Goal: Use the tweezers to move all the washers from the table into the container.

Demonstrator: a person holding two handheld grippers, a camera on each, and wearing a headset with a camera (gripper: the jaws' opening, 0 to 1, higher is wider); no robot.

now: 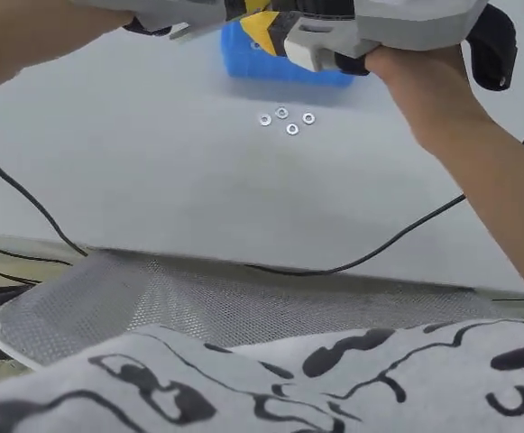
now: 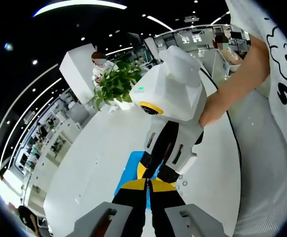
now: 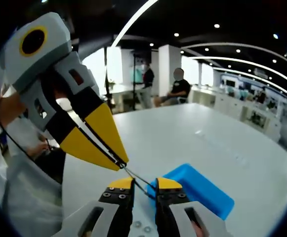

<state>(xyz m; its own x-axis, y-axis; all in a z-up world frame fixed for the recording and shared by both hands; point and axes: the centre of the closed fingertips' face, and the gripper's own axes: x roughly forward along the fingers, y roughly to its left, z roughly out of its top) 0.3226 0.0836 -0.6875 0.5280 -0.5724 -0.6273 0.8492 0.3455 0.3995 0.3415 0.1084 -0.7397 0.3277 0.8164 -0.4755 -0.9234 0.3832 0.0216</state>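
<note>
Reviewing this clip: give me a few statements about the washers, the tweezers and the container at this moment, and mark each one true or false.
1. Four washers lie on the table. True.
2. The washers are inside the blue container. False: they lie on the bare table in front of it, apart from it.
3. The left tongs are shut on the tweezers. True, as the right gripper view shows.
4. The container is red. False: it is blue.
5. The tweezers' tips rest on a washer. False: the tips end between the right tongs, up off the table.
</note>
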